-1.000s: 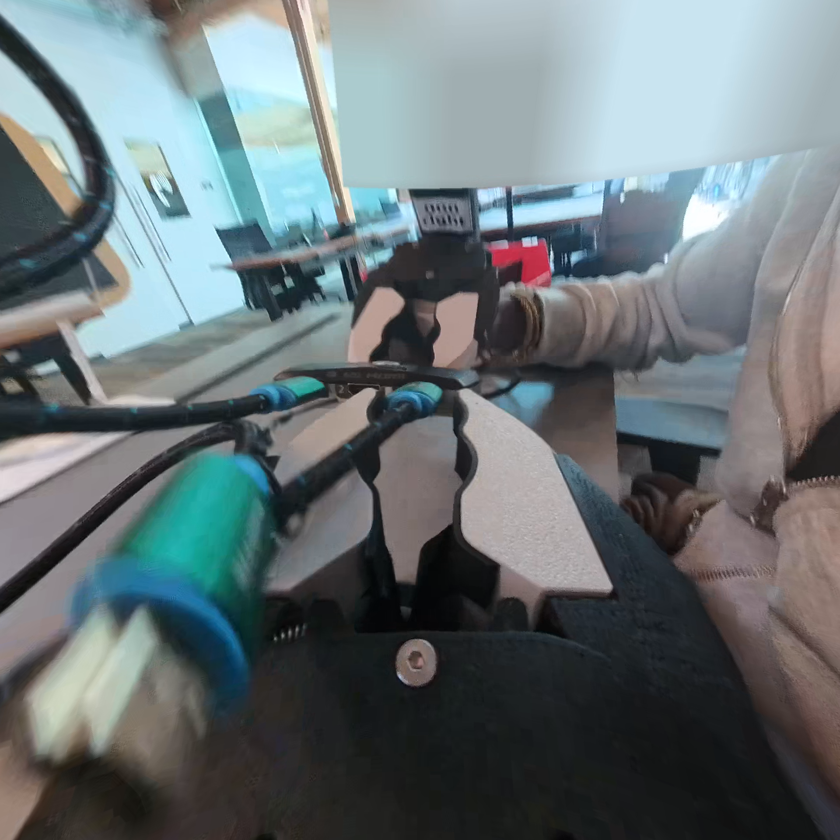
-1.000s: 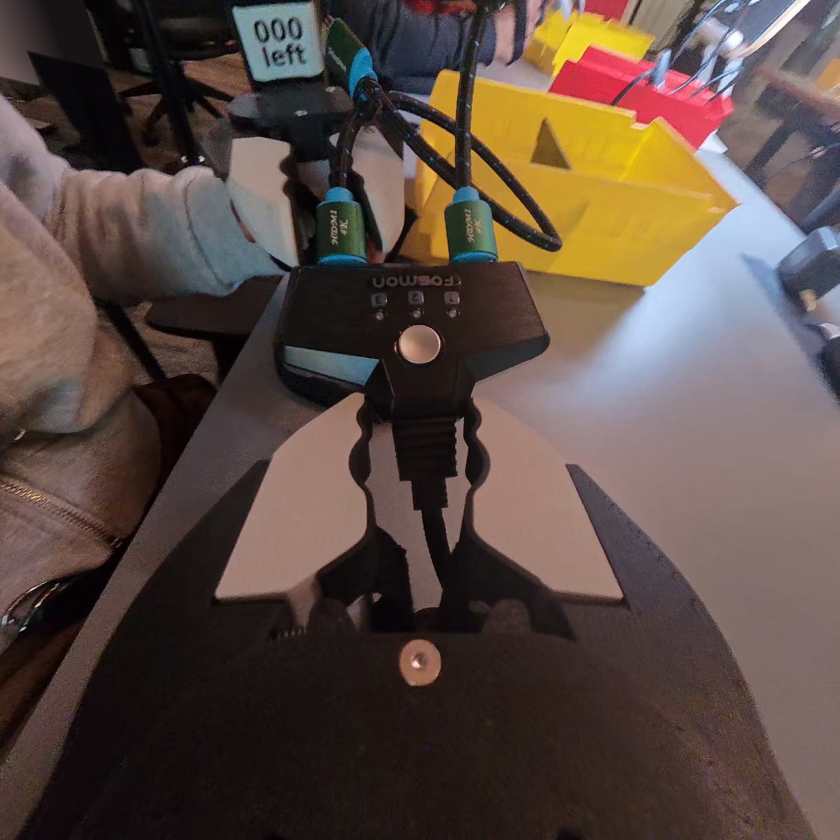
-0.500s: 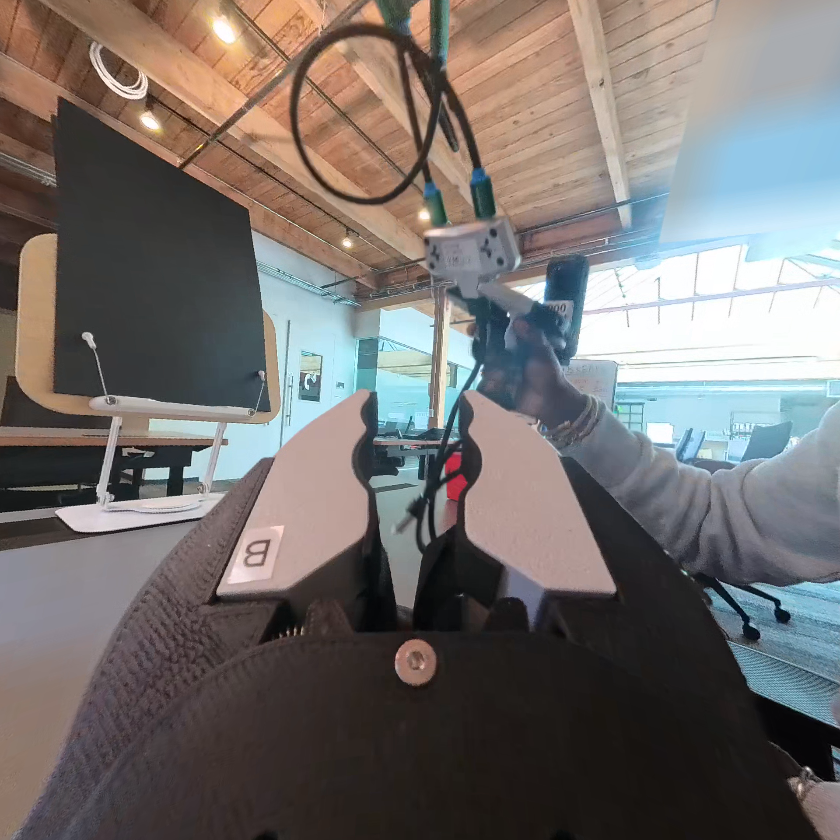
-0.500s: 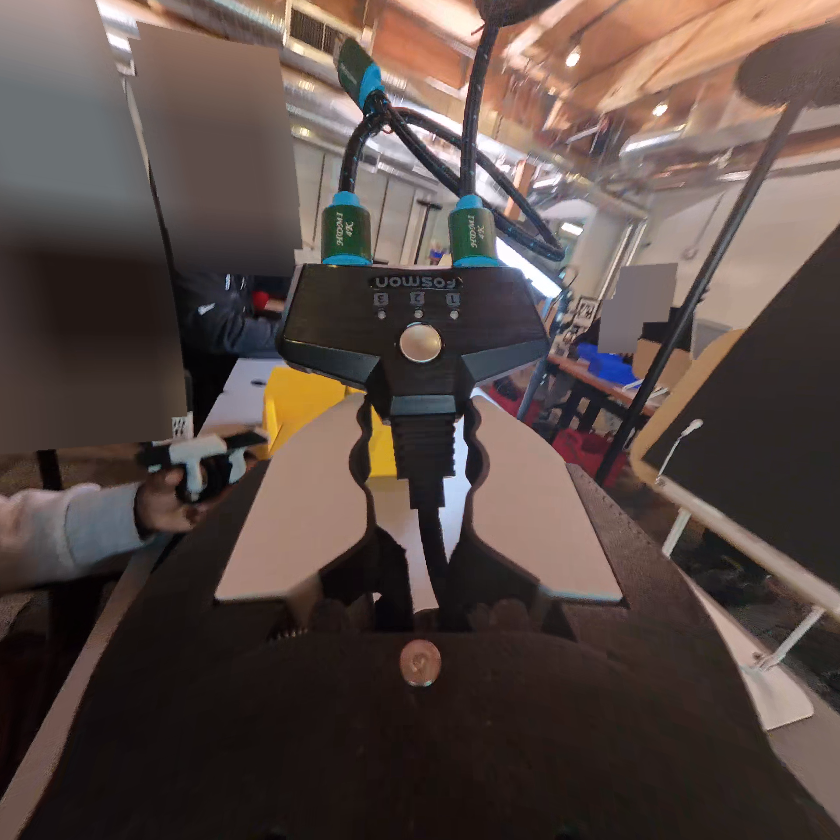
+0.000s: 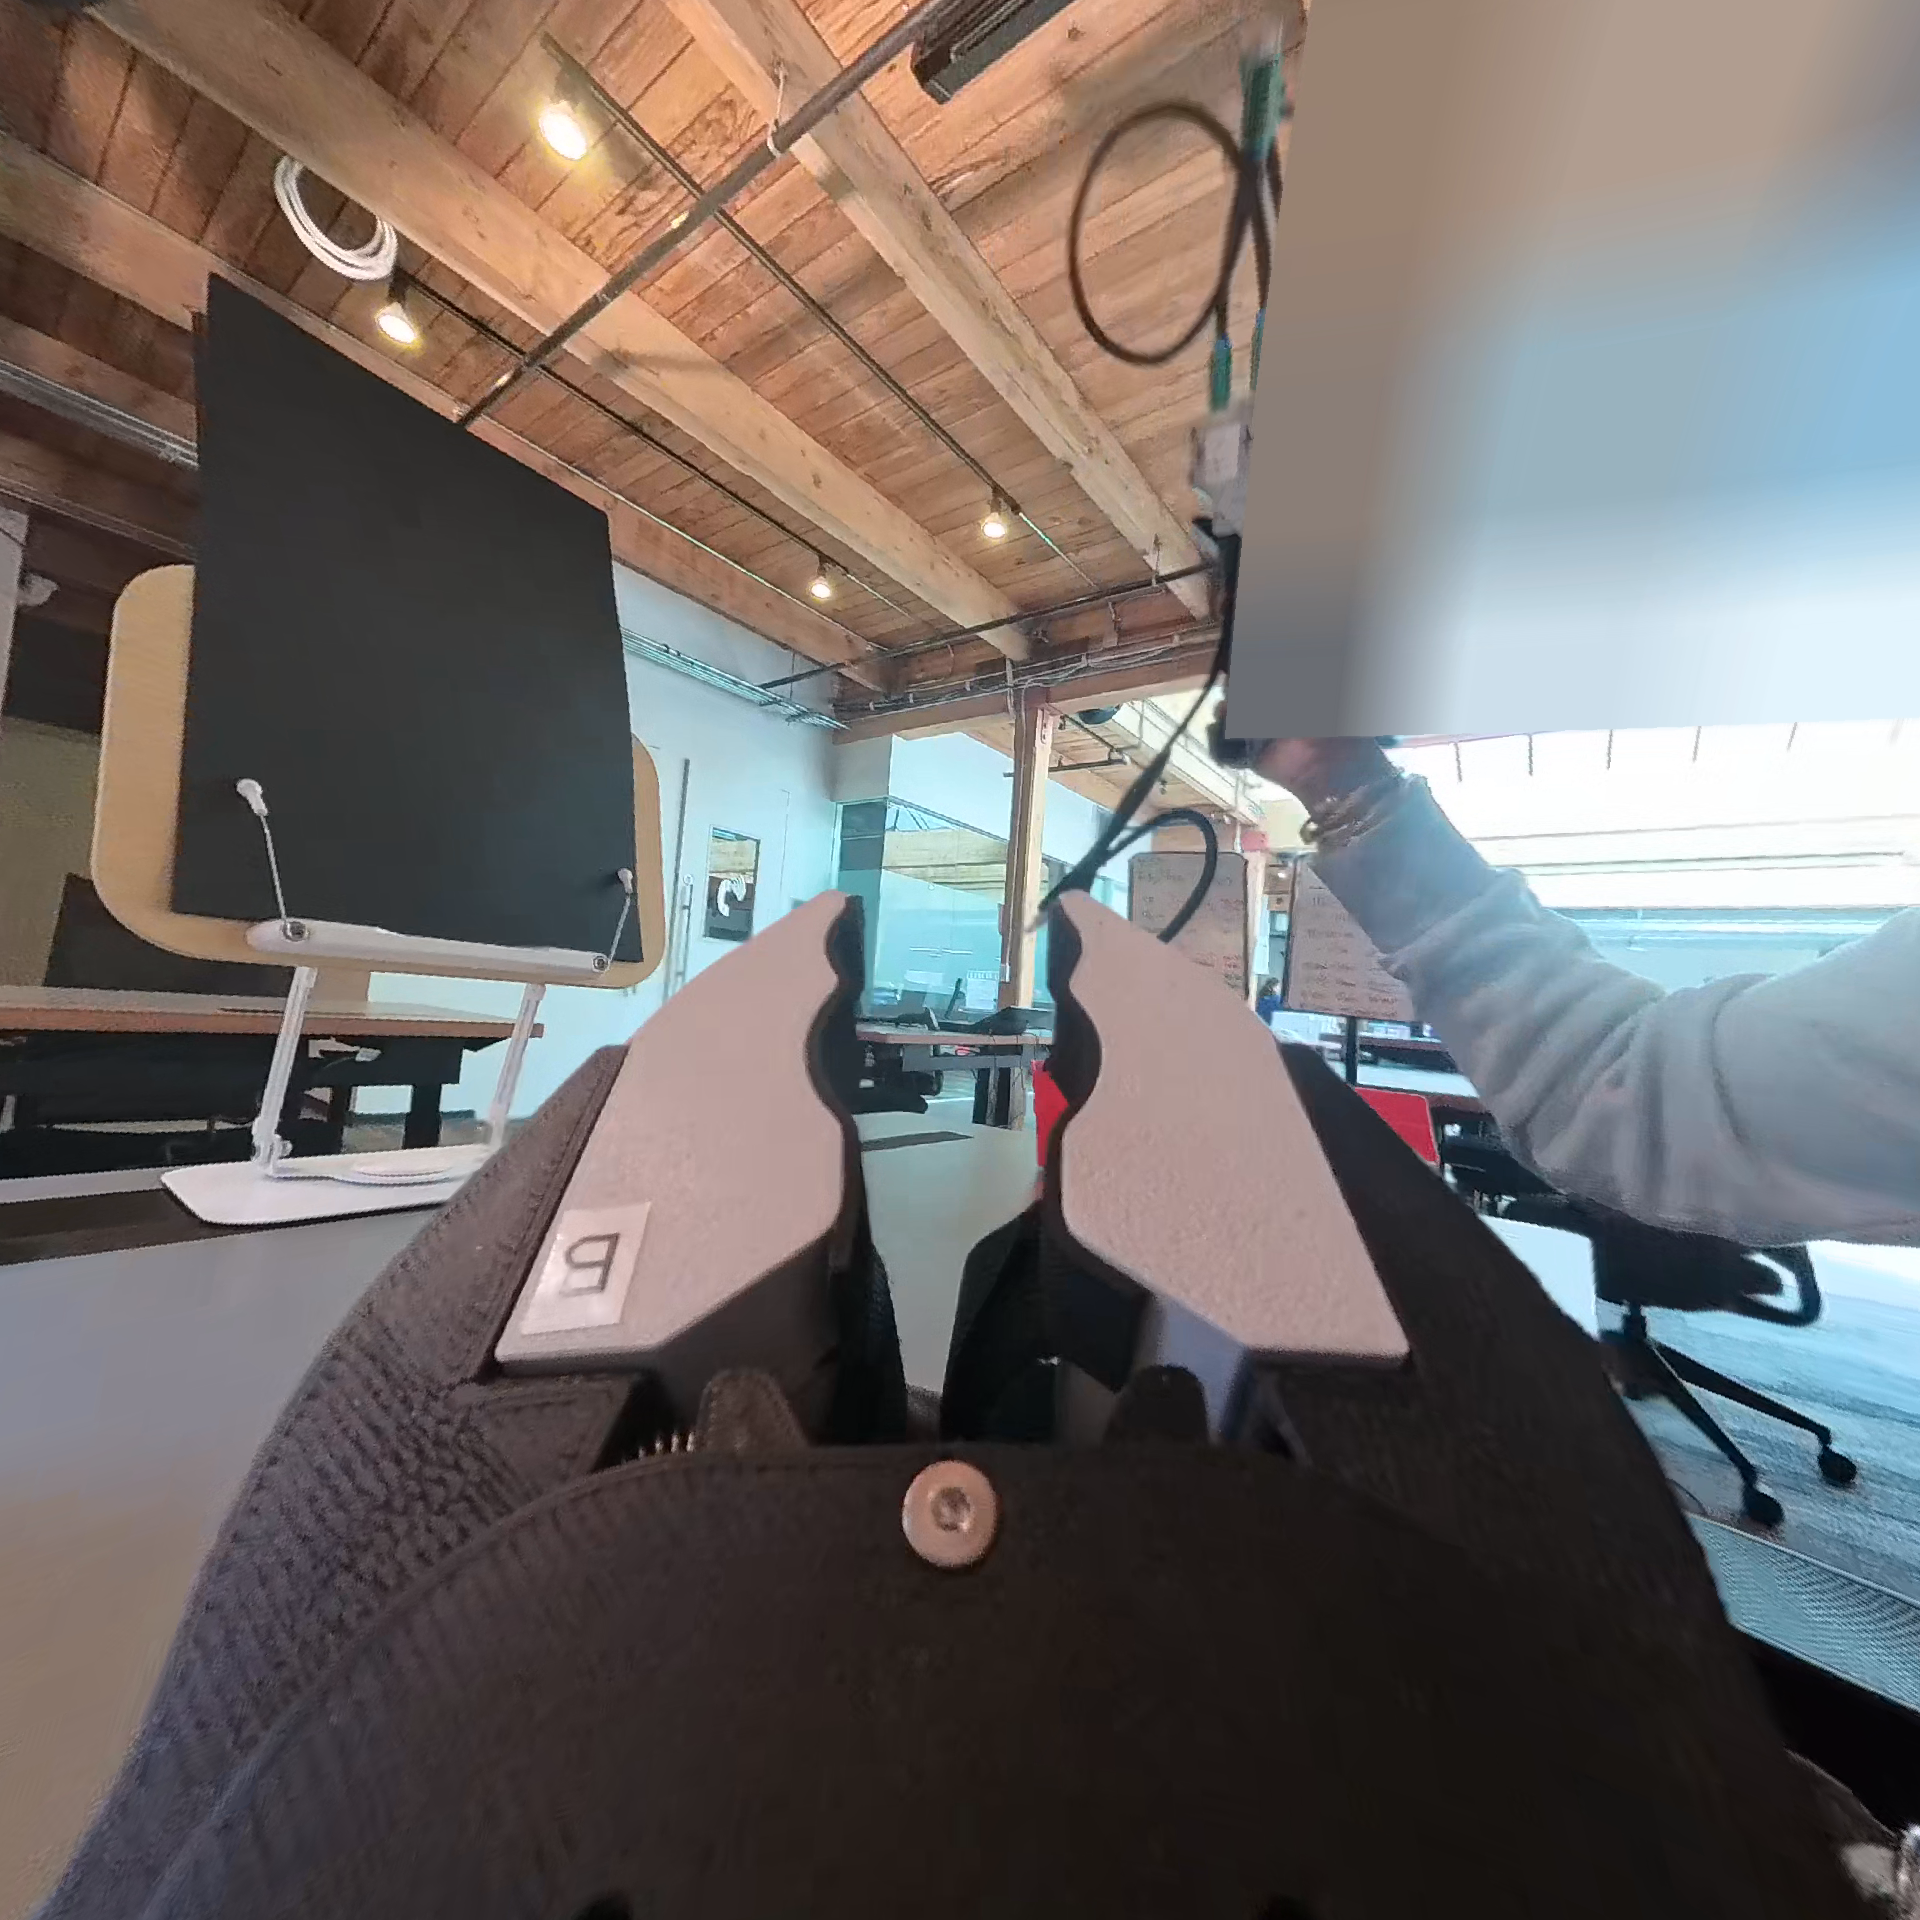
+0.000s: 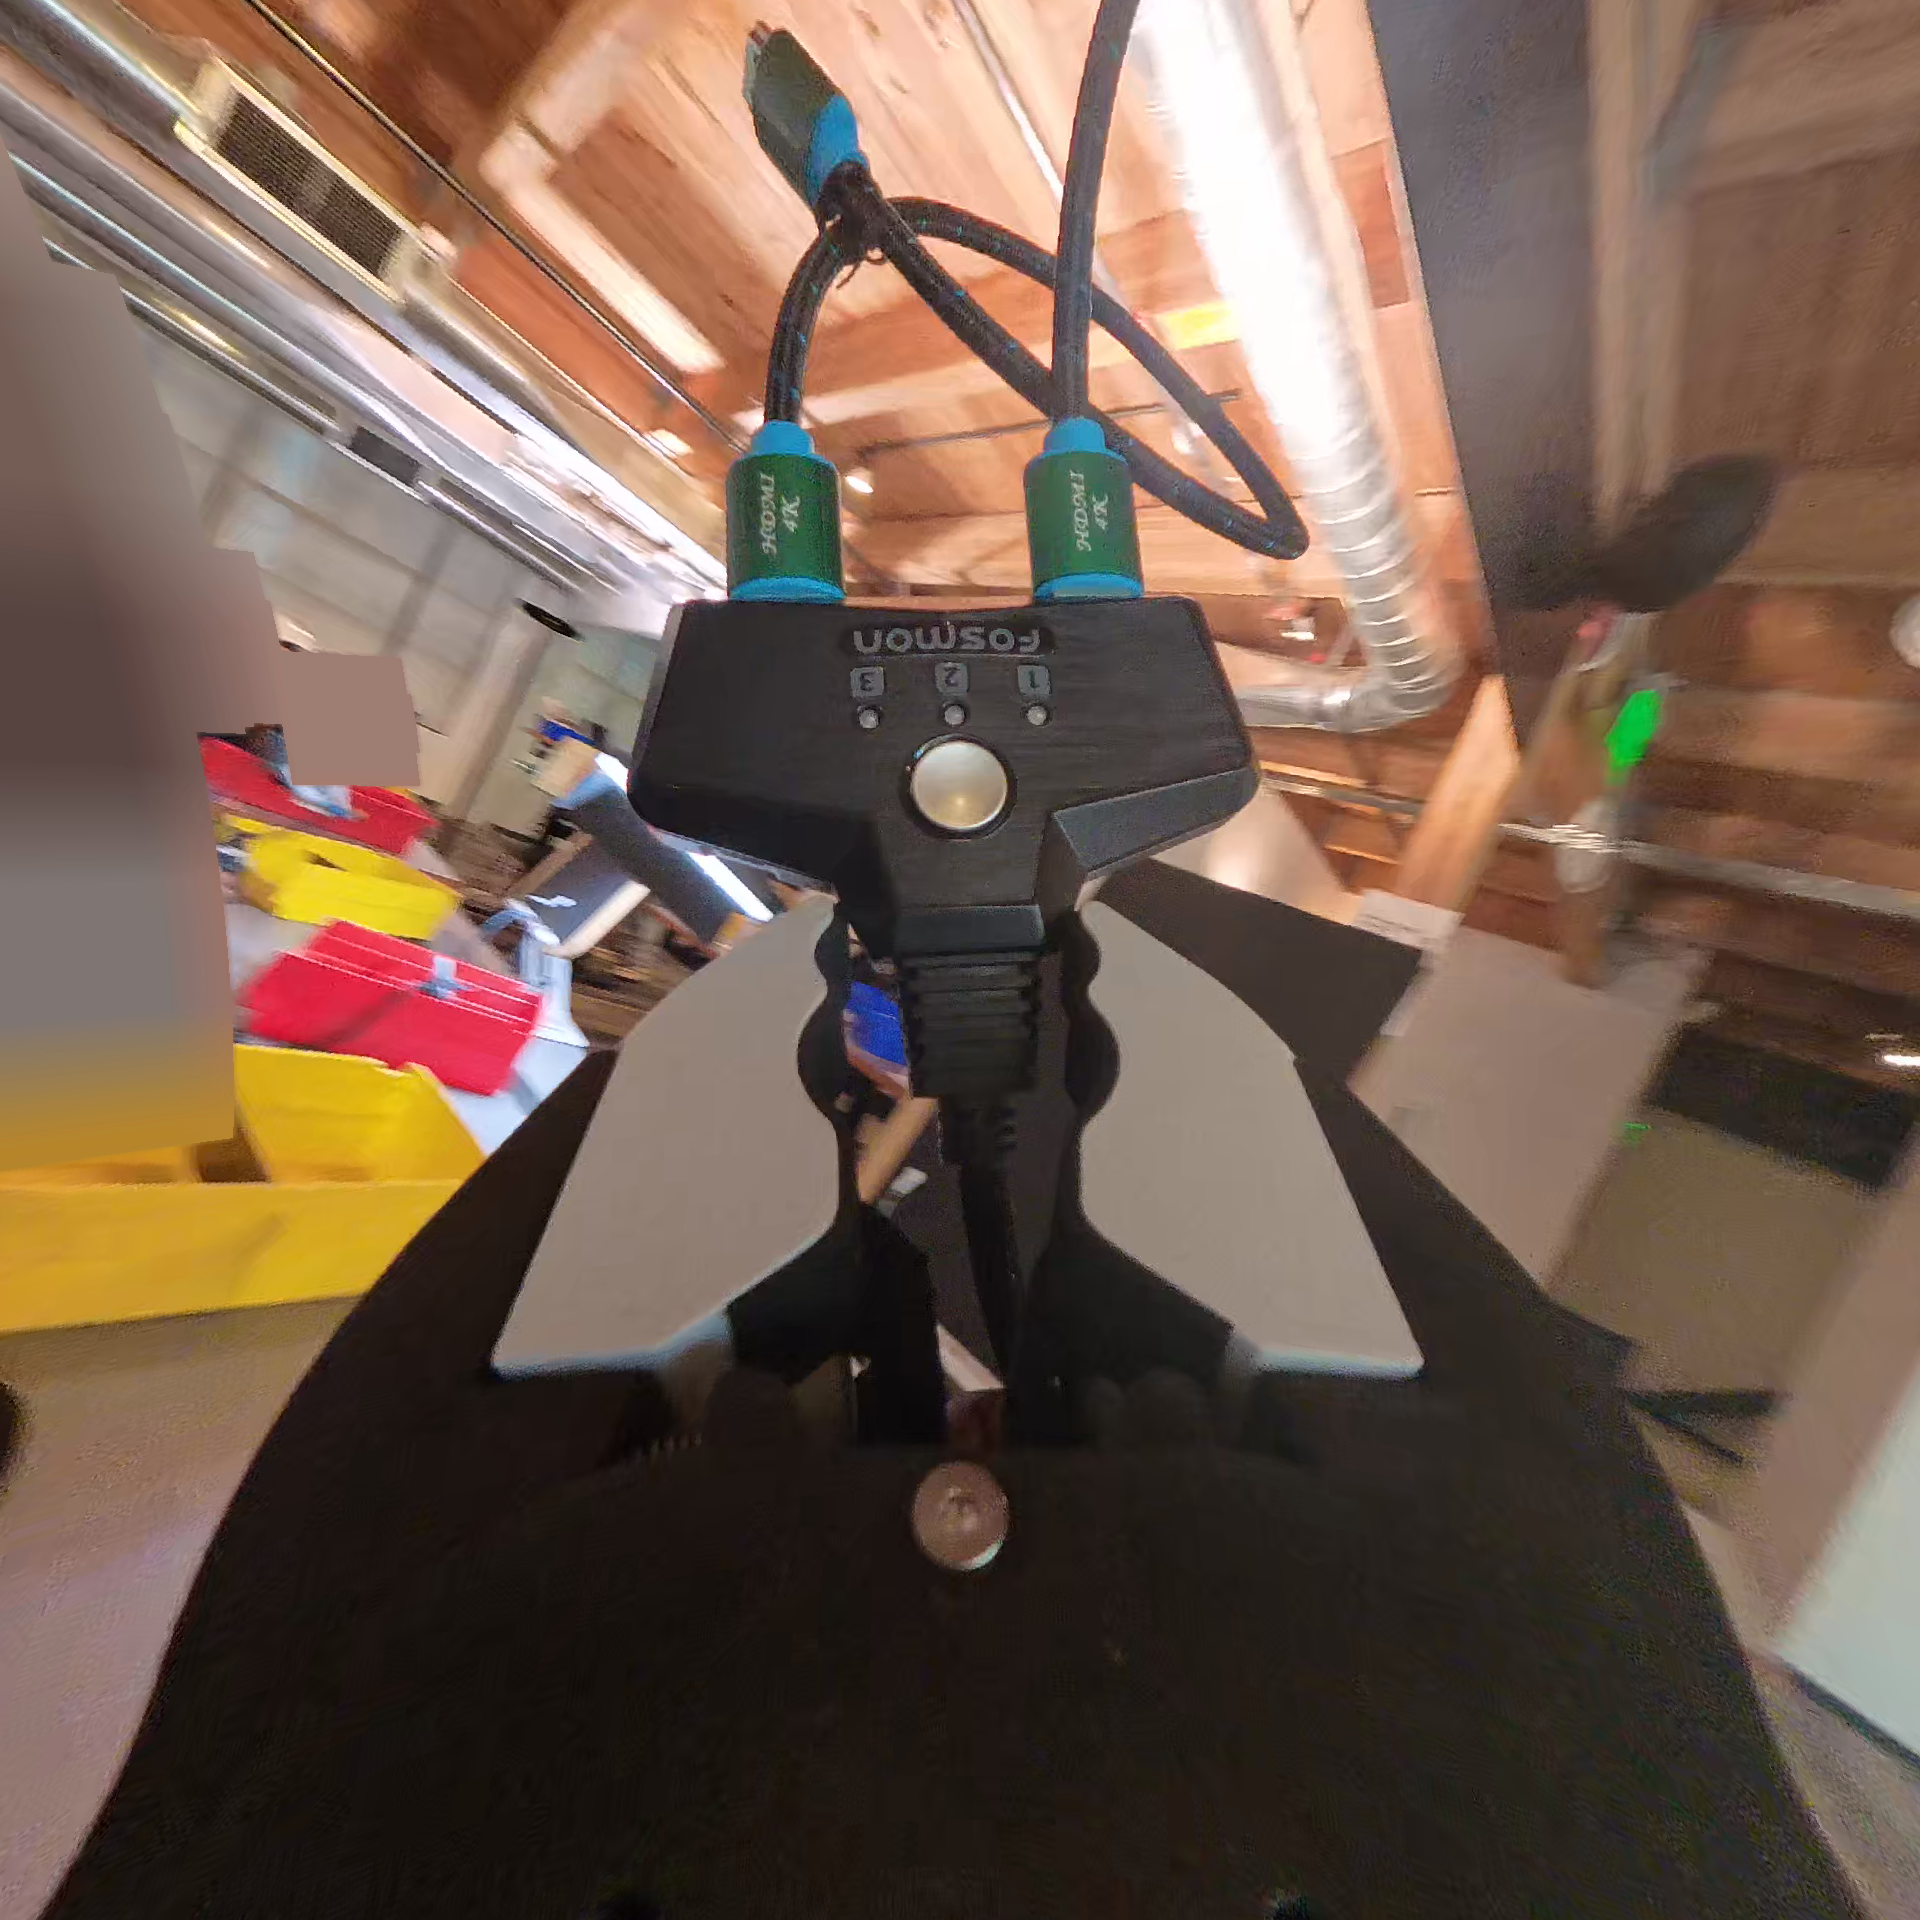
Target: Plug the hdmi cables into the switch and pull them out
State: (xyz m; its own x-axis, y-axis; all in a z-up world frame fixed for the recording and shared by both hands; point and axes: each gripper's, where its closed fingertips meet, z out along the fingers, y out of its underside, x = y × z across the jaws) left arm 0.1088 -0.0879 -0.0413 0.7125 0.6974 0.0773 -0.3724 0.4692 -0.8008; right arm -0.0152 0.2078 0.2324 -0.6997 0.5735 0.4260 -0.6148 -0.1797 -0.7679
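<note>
The black HDMI switch (image 6: 945, 727) is held up in the air. My right gripper (image 6: 956, 925) is shut on its ribbed neck (image 6: 971, 1029). Two green and blue HDMI plugs sit in its far ports, one on the left (image 6: 784, 530) and one on the right (image 6: 1081, 530). Their braided cable (image 6: 1195, 416) loops above. A third, free plug (image 6: 800, 104) hangs at the top. My left gripper (image 5: 956, 914) is open and empty, low over the grey table (image 5: 156, 1403). In the left wrist view the switch (image 5: 1221, 457) shows high at the right, partly behind a blurred patch.
A black panel on a white stand (image 5: 395, 675) is at the left on the table. A person's sleeved arm (image 5: 1610, 1060) reaches up at the right, with an office chair (image 5: 1714, 1299) below. Yellow bins (image 6: 208, 1195) and red bins (image 6: 384, 997) lie to the left.
My right gripper lifted the switch and its cables off the table and high into the air. My left gripper let go of the cable it held, tilted up and is empty.
</note>
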